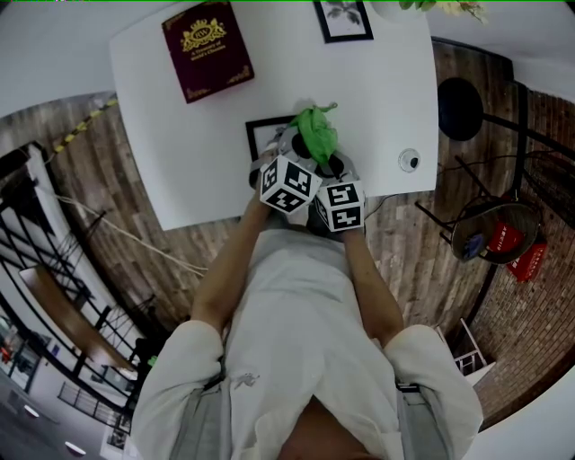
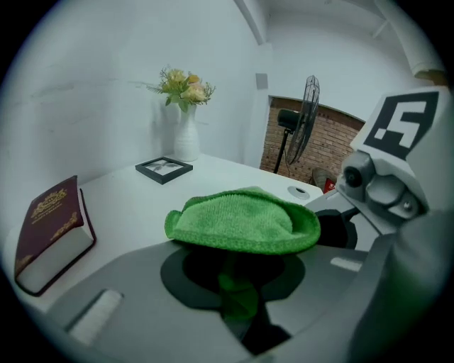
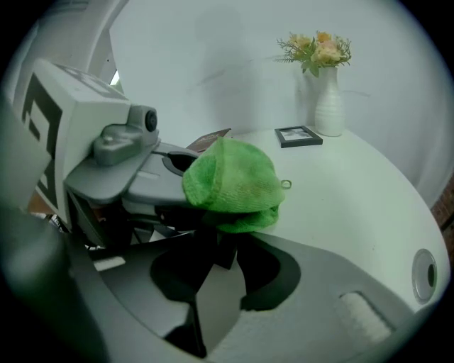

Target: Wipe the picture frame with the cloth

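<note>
A green cloth (image 1: 316, 133) is bunched over the tips of both grippers at the near edge of the white table (image 1: 180, 126). My left gripper (image 2: 240, 298) is shut on a fold of the green cloth (image 2: 245, 221), which domes above its jaws. My right gripper (image 3: 221, 249) sits right beside it, under the cloth (image 3: 233, 181); a dark piece lies between its tips, and whether they pinch it is unclear. A black picture frame (image 1: 261, 134) lies on the table just left of the cloth, partly hidden by the grippers.
A maroon book (image 1: 207, 49) lies at the table's far left. A second black frame (image 1: 343, 20) and a white vase of flowers (image 3: 328, 99) stand at the back. A small round fitting (image 1: 410, 161) sits near the right edge. A black stool (image 1: 460, 108) and a fan (image 2: 306, 113) stand beyond the table.
</note>
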A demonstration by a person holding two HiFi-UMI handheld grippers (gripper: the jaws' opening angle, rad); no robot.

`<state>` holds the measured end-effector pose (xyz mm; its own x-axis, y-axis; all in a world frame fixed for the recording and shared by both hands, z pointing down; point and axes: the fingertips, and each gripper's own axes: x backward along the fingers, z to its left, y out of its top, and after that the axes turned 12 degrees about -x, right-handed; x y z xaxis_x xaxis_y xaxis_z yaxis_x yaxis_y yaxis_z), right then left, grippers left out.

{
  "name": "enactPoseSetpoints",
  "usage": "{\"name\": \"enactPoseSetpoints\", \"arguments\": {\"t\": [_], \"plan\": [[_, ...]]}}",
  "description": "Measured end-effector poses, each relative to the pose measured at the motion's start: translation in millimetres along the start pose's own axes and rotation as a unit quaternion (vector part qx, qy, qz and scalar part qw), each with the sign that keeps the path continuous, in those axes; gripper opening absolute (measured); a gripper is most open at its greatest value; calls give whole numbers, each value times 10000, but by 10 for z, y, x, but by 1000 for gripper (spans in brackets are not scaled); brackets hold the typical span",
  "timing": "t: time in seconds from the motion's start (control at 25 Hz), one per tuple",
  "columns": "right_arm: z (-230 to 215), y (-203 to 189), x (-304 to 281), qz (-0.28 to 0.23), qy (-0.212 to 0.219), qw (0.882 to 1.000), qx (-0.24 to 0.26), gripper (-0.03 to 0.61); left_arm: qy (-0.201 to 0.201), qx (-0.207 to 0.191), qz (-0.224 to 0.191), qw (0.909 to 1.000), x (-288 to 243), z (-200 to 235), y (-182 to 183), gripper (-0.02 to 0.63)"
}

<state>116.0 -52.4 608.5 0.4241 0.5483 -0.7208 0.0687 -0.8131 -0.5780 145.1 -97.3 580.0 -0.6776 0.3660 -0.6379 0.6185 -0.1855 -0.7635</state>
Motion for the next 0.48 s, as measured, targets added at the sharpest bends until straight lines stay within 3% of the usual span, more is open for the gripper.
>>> {"name": "enactPoseSetpoints", "arguments": {"t": [0.48], "plan": [[-1, 6, 16, -2, -45, 10000, 80, 95, -4, -150, 175, 9997, 65, 30, -128, 89]]}}
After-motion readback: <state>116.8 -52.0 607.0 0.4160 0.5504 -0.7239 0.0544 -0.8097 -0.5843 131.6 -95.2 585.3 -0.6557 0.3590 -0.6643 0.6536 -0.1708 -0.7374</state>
